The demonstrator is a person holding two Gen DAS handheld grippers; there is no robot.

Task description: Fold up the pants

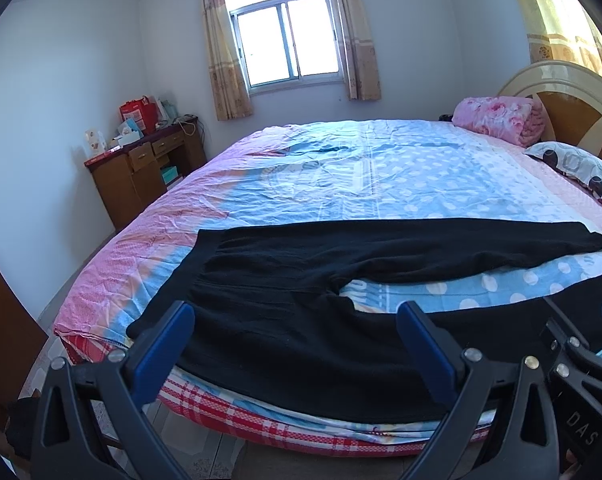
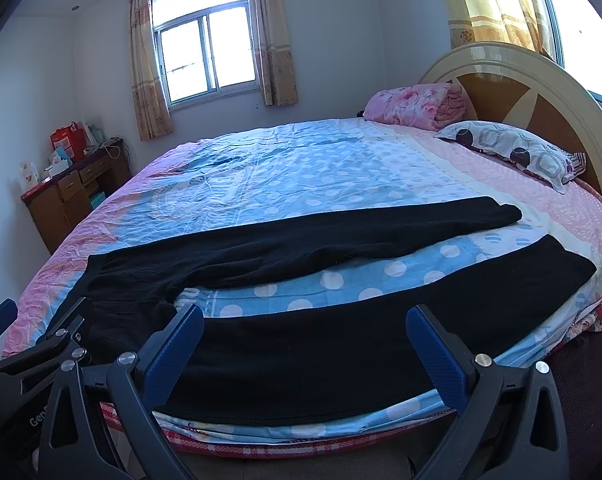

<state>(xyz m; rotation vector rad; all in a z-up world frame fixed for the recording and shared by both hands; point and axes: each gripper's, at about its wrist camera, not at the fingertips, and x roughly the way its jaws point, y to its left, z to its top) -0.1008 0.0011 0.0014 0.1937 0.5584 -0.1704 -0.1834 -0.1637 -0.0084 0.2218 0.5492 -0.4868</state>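
Black pants (image 1: 285,280) lie spread flat on the bed, waist to the left, both legs running right with a gap between them. They also show in the right wrist view (image 2: 301,344). My left gripper (image 1: 295,320) is open and empty, hovering at the bed's near edge over the waist and near leg. My right gripper (image 2: 305,326) is open and empty, over the near leg. The right gripper shows at the right edge of the left wrist view (image 1: 589,344).
The bed (image 1: 341,168) has a blue and pink dotted sheet. A folded pink blanket (image 2: 417,106) and a pillow (image 2: 513,152) lie by the headboard (image 2: 541,96). A wooden desk (image 1: 149,164) with boxes stands at the far left under the window.
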